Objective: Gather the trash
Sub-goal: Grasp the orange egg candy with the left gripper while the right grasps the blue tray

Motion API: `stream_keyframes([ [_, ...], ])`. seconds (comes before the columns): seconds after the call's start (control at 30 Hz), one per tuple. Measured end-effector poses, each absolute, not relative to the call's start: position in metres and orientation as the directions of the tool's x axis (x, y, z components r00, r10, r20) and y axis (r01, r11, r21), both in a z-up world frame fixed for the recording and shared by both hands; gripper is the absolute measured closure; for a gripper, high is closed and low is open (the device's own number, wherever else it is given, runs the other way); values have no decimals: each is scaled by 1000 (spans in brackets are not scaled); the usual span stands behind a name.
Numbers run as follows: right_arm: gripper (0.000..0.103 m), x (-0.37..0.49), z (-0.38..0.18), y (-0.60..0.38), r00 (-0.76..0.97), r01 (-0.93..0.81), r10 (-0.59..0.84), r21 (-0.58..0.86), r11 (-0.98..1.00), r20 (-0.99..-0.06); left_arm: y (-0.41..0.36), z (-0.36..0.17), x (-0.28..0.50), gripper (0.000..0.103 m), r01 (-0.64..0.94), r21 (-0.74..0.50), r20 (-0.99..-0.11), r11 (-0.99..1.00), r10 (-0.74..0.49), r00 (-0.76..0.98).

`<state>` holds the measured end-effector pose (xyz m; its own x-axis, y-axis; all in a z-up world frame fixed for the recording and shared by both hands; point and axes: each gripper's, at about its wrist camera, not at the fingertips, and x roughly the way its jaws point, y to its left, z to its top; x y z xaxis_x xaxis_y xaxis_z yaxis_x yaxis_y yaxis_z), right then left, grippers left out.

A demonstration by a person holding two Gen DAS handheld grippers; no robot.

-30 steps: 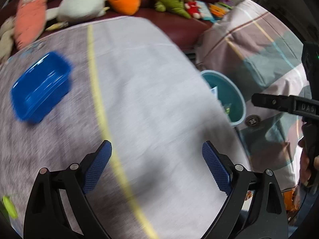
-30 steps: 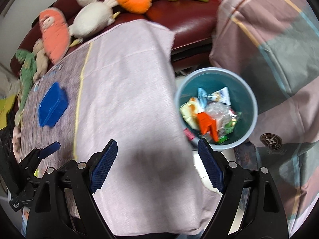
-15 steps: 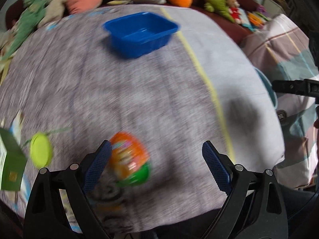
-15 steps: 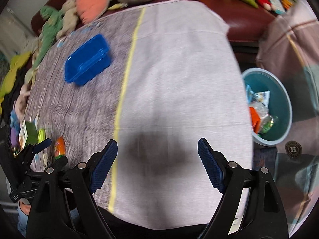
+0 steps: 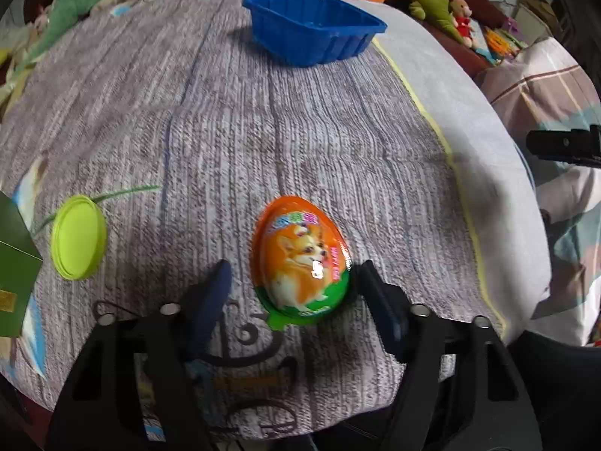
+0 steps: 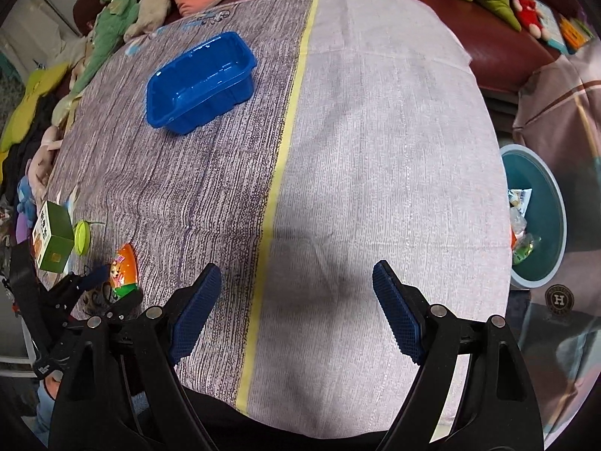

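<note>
1. The bench carries a cloth, purple-grey on its left half and pale on its right, with a yellow stripe running from far edge to near edge between them. The pale half is bare, giving wide room there.
2. Along the far edge lie plush toys on a dark red sofa; off the right edge a teal bin stands lower down with wrappers in it.
3. A blue tray sits toward the far left part of the bench, well apart from everything else.
4. Near the left end of the near edge lie the egg-shaped package, a lime lid and a green box, the lid between box and egg.
5. The left gripper straddles the egg: its fingers are closing, one on either side. The right one looks to be just at the egg's rim, the left one still apart; blur hides whether any pad presses.
6. The right gripper hangs over the pale half near the stripe, its fingers spread wide with only cloth between them.
7. Only the right wrist view shows the bin's contents and the whole box; only the left wrist view shows the dog picture on the egg.
</note>
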<state>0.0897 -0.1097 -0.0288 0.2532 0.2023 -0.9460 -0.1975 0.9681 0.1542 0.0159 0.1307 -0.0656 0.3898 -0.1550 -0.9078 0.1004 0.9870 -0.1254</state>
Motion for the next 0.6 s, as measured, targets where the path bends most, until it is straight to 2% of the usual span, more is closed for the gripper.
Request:
stream_keyframes([
  [0.17,24,99,-35,-104,239,-195,193,148,970,-952,140,-53,21,47,80,-132,-886,988,-154,437],
  [0.6,24,158,-26,-70,271,-236,195,131,963,-943,164,-19,98,47,15,-215,-834,977,-191,517],
])
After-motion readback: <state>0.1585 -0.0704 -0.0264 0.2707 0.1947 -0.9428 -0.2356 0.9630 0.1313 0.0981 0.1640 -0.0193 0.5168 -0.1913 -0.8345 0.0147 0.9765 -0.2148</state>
